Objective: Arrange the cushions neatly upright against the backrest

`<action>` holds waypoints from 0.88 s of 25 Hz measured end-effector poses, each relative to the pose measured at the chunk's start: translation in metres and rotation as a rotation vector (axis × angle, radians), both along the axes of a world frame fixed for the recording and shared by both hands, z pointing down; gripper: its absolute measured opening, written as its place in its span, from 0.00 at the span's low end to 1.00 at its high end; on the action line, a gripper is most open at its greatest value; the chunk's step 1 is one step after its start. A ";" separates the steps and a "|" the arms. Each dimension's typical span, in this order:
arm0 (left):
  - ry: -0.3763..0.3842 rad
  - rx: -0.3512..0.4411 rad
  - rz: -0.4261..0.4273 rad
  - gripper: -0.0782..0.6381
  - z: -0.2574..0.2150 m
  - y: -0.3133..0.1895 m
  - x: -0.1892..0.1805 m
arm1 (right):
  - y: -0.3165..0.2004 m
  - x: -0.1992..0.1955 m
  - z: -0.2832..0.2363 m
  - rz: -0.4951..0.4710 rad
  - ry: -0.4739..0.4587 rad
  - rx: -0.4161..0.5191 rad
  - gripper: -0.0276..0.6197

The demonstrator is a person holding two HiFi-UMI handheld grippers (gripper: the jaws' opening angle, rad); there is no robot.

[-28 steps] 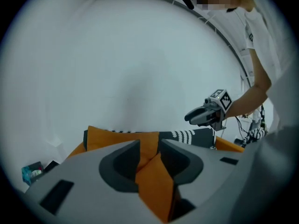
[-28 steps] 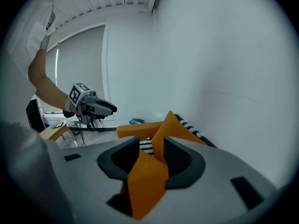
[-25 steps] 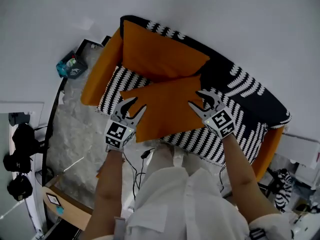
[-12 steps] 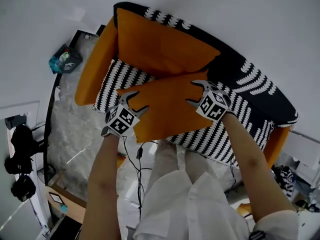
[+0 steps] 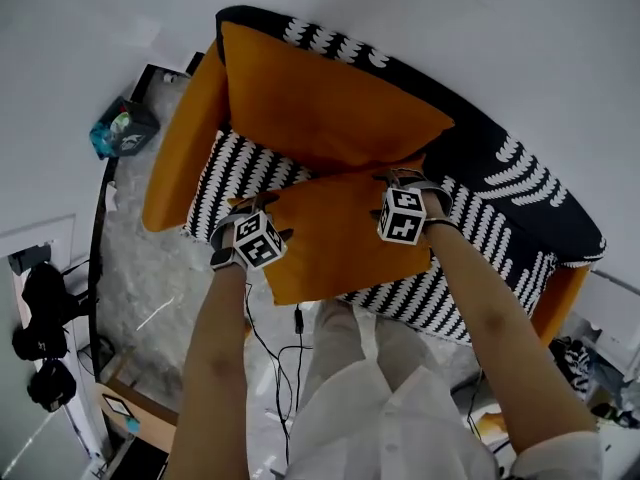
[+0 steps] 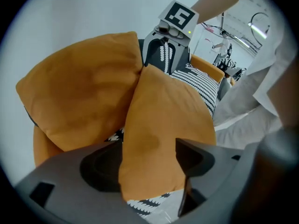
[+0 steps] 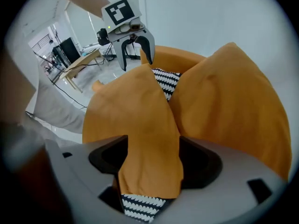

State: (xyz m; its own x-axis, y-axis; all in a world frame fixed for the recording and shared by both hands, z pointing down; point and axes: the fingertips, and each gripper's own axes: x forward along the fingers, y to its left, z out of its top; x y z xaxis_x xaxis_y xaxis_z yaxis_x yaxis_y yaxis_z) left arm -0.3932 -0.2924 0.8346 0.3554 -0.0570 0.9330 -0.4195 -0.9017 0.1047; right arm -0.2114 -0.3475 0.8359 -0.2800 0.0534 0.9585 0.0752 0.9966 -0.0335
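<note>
Left tongs (image 6: 149, 169), right tongs (image 7: 152, 164): spread a second ago, now pinching opposite edges of the flat cushion (image 5: 335, 238) between them. Judged ready to raise upright.

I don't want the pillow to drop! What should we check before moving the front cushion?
1. Left gripper shut on the front cushion: ok.
2. Right gripper shut on its other edge: ok.
3. Back cushion upright against the backrest: ok.
4. Front cushion upright against the backrest: not ok, it is tilted in front of the back cushion.
5. Bare backrest beside the back cushion to stand it against: ok.
6. Grips firm enough not to slip: cannot tell.
</note>
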 end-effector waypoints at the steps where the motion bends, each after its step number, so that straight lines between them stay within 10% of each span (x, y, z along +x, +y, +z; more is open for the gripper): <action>1: -0.017 -0.004 0.005 0.60 0.008 -0.002 -0.002 | -0.001 -0.001 0.008 -0.015 0.021 0.004 0.55; 9: -0.196 0.001 0.136 0.59 0.056 0.005 0.003 | 0.005 0.004 0.050 -0.054 0.111 0.040 0.52; 22: -0.219 -0.064 0.107 0.16 0.048 0.022 0.007 | 0.022 0.006 0.044 0.037 0.085 0.095 0.11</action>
State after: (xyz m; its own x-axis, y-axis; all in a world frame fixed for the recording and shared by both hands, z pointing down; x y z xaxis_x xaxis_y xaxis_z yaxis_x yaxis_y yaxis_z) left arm -0.3864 -0.2701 0.8830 0.1448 0.0321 0.9889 -0.3415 -0.9365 0.0804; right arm -0.2053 -0.3260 0.8799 -0.1976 -0.0479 0.9791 0.0393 0.9976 0.0568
